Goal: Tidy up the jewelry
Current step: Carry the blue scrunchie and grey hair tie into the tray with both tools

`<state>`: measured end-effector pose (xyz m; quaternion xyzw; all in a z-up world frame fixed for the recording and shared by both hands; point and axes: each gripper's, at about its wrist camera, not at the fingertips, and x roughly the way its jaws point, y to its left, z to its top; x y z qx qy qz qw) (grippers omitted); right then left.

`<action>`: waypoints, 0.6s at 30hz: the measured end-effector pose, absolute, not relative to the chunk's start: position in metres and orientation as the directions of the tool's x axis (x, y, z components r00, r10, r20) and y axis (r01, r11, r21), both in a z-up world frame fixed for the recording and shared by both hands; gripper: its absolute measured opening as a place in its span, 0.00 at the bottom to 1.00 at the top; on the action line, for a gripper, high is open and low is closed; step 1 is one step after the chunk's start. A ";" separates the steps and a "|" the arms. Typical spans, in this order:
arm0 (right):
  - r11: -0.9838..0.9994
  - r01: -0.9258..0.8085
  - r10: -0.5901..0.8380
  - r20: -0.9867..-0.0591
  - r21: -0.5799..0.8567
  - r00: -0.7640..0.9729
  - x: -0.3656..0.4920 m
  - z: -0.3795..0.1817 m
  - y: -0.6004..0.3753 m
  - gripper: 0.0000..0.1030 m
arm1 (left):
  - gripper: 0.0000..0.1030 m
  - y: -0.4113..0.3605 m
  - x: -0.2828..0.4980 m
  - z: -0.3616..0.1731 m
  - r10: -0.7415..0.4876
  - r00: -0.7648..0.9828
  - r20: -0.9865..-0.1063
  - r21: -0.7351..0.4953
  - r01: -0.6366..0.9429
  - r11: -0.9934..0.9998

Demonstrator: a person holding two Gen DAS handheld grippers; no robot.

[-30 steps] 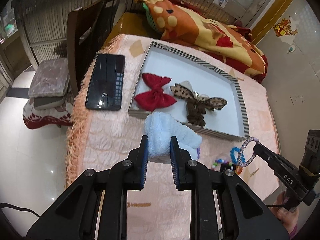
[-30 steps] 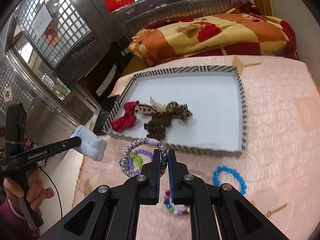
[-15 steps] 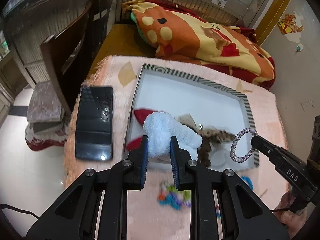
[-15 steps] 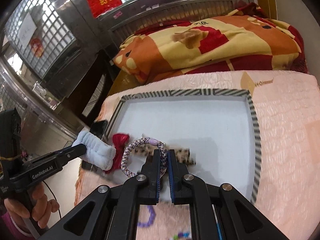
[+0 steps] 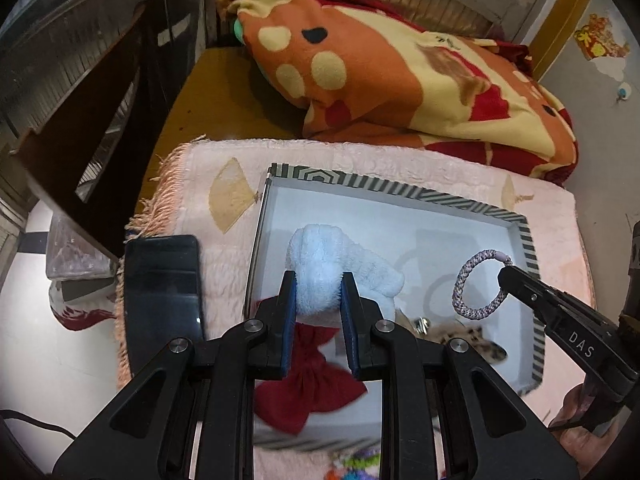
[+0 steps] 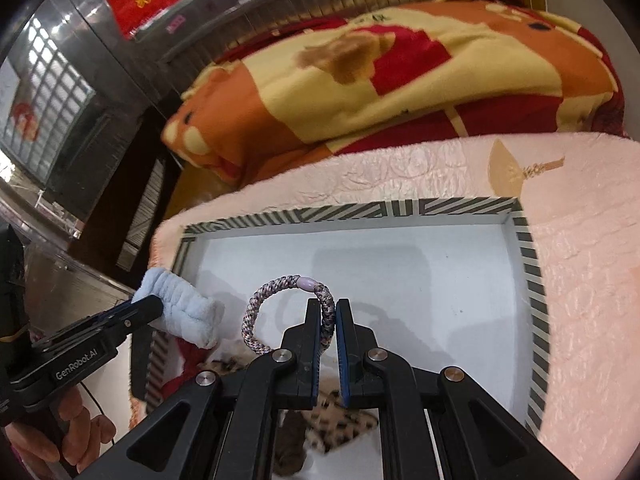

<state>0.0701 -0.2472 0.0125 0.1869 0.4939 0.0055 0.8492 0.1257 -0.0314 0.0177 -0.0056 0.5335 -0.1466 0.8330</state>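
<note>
Braided hair tie (image 6: 289,314), pinched by one side in the right tool (image 6: 328,322), hangs over the striped tray's (image 6: 528,280) bare white floor, while the left tool (image 5: 318,298) clamps a fluffy blue scrunchie (image 5: 332,268) over the tray's left half above a red bow (image 5: 308,384).

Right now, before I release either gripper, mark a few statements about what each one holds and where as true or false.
1. The left gripper is shut on a fluffy light-blue headband. True.
2. The right gripper is empty. False: it pinches a braided hair tie.
3. Both held items hang over the striped-rim tray. True.
4. The red bow lies outside the tray. False: it lies inside.
5. A dark phone lies left of the tray. True.
</note>
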 end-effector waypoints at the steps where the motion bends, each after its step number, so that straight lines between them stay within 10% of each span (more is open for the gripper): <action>1: 0.930 0.179 0.195 -0.843 0.322 0.502 0.073 0.008 -0.247 0.06 | 0.19 -0.032 0.130 0.015 -0.248 0.384 -0.890 -0.165 0.237 0.958; 13: 0.929 0.208 0.204 -0.891 0.307 0.406 0.097 -0.032 -0.242 0.08 | 0.20 -0.040 0.163 -0.021 -0.210 0.330 -0.920 -0.143 0.217 0.966; 18: 0.923 0.219 0.206 -0.886 0.318 0.416 0.092 -0.030 -0.245 0.33 | 0.23 -0.041 0.165 -0.024 -0.203 0.336 -0.919 -0.135 0.215 0.967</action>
